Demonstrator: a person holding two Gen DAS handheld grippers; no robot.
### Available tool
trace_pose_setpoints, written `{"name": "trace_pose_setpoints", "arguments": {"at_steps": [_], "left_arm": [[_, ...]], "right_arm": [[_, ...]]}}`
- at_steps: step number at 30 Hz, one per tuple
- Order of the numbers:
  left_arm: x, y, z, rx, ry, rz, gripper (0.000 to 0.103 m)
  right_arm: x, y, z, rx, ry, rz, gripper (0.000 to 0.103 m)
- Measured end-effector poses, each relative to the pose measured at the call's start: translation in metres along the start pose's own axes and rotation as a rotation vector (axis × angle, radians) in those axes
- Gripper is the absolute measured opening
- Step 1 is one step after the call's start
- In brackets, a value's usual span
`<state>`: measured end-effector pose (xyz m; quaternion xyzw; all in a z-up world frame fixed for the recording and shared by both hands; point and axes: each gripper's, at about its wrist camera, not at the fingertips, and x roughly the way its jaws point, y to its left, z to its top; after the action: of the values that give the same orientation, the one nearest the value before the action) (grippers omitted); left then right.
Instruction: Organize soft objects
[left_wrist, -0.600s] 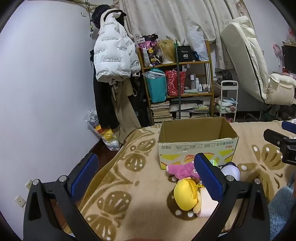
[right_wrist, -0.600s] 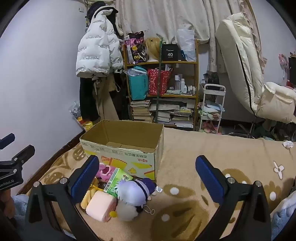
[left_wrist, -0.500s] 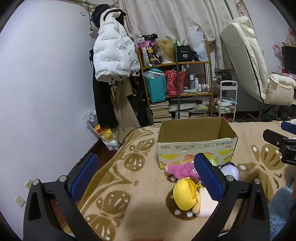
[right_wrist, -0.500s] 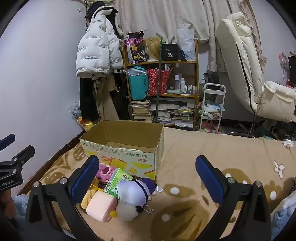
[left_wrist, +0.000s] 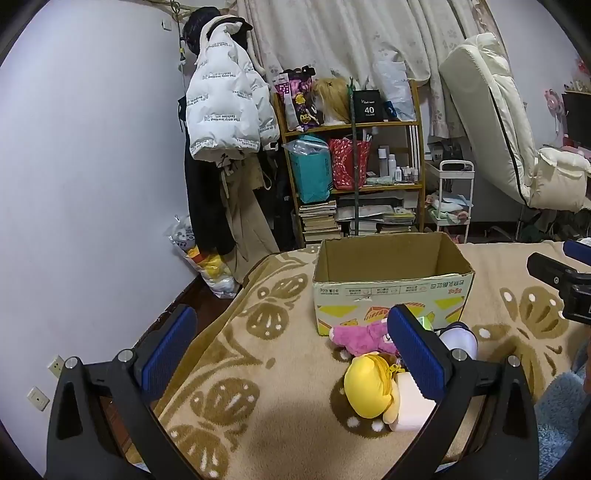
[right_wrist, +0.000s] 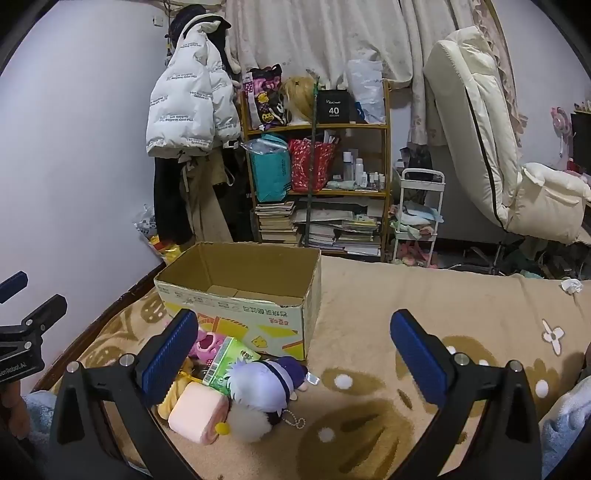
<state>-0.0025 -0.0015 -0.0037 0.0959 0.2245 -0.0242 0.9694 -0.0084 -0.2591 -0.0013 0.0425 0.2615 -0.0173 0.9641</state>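
Cardboard box (left_wrist: 391, 291) on bed blanket (left_wrist: 236, 369), nothing visible inside. Soft toys (right_wrist: 255, 384) piled just in front of box. Left gripper (left_wrist: 295, 343) & right gripper (right_wrist: 295, 347): both jaws wide, holding nothing.

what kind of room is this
Most likely a lived-in bedroom: the cardboard box and plush toys sit on a blanket-covered bed, a puffer jacket hangs on the wall, and a crowded shelf stands by curtains.
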Motion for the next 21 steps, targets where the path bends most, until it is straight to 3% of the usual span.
{"name": "trace_pose_setpoints", "arguments": {"at_steps": [21], "left_arm": [[0.0022, 0.0005, 0.0003, -0.004, 0.007, -0.010, 0.102]], "right_arm": [[-0.0064, 0.0034, 0.0042, 0.009, -0.021, -0.010, 0.103]]}}
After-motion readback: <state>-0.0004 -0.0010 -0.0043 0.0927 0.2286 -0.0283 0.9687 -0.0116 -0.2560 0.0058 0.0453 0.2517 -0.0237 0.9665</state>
